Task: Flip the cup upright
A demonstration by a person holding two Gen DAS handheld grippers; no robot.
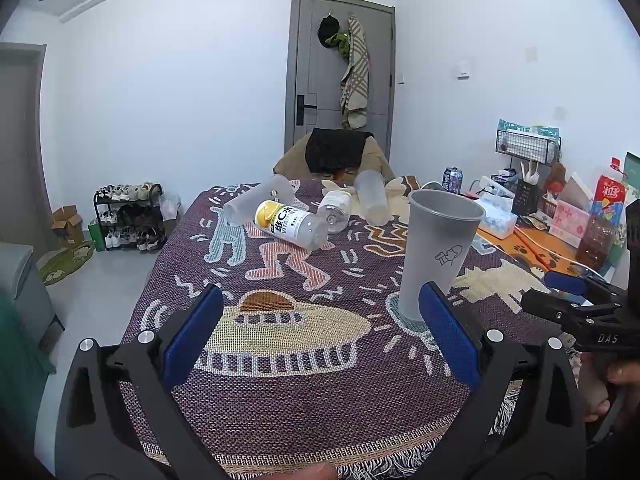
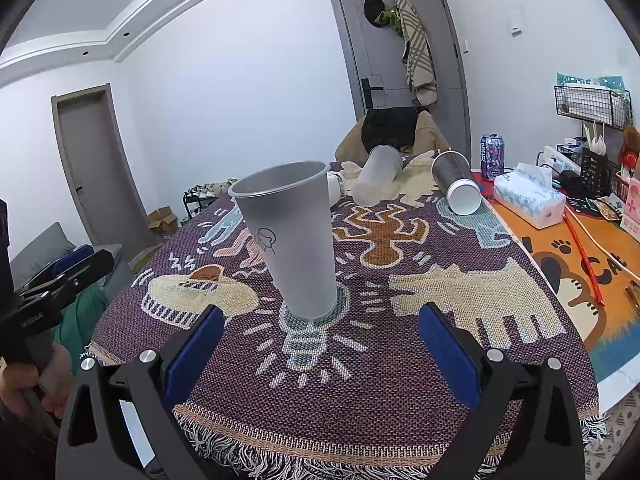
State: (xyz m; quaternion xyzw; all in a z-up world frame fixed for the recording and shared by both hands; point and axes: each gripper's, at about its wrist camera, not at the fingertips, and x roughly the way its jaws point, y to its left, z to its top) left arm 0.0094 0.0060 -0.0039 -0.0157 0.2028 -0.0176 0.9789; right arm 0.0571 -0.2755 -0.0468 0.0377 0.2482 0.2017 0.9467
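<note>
A grey frosted cup (image 2: 294,240) with a small line drawing stands upright, mouth up, on the patterned purple cloth (image 2: 380,380); it also shows in the left wrist view (image 1: 436,252). My right gripper (image 2: 320,328) is open and empty, just in front of the cup's base, not touching it. My left gripper (image 1: 320,312) is open and empty, with the cup just beyond its right finger (image 1: 448,328). The right gripper also appears in the left wrist view (image 1: 568,292), at the far right edge.
Further back lie two frosted cups (image 1: 260,200) (image 1: 372,196), two clear bottles (image 1: 292,224) (image 1: 334,210) and a dark cup with a white base (image 2: 456,184). To the right are a tissue pack (image 2: 528,196), a soda can (image 2: 492,156), racks and snack packs. A chair (image 2: 396,132) stands behind.
</note>
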